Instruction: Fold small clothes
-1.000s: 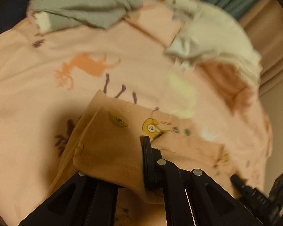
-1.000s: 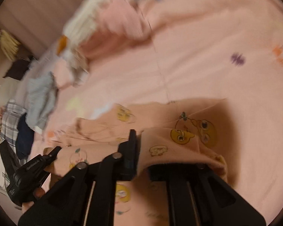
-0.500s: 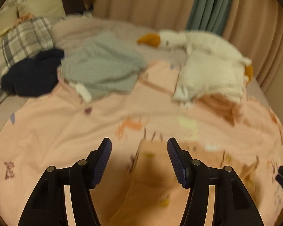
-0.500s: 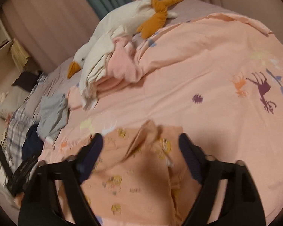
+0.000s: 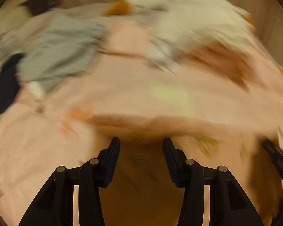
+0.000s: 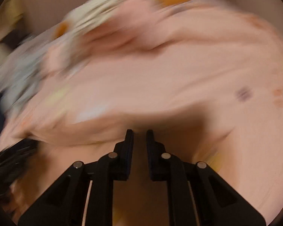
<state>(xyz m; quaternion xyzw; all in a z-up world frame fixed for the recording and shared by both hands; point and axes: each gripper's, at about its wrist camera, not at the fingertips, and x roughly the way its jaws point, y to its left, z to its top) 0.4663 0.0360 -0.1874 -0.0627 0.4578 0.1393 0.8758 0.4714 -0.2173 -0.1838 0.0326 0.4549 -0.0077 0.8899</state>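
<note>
Left gripper [image 5: 141, 144] gapes wide above peach garment [image 5: 145, 128].

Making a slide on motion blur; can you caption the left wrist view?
Open left gripper hovers at the peach printed garment on the pink bedspread, scene blurred.

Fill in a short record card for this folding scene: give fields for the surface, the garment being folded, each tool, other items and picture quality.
Surface: pink printed bedspread
Garment: peach cartoon-print small garment, lying on the bedspread ahead of both tools
Left tool: open, holding nothing
Right tool: narrow gap showing, holding nothing
Other items: crumpled grey garment; white plush goose
Picture quality: heavy motion blur
</note>
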